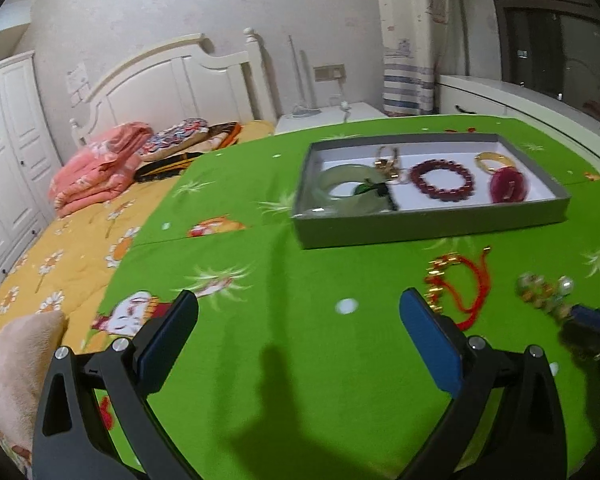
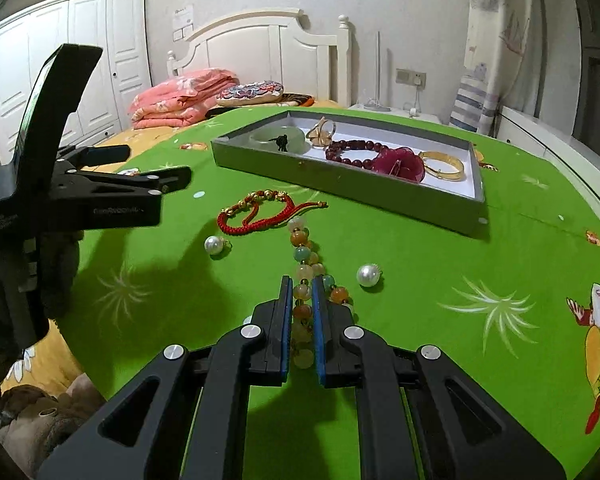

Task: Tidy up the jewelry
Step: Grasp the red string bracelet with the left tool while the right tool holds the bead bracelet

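Bedroom, green-clothed counter (image 2: 440,240) | right tool (image 2: 302,280) clenched on bead bracelet (image 2: 306,256) lying before grey tray (image 2: 340,182) | left tool (image 1: 298,300) released, empty | strand limp, beads slippery: pinch across the doubled strand.

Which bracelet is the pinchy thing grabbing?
The pastel bead bracelet, pinched by the right gripper. The red cord bracelet lies loose.

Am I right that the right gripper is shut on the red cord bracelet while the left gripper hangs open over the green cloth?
Not quite. The right gripper is shut on the multicoloured bead strand, as the right wrist view shows; the red cord bracelet lies free on the cloth. The left gripper is open.
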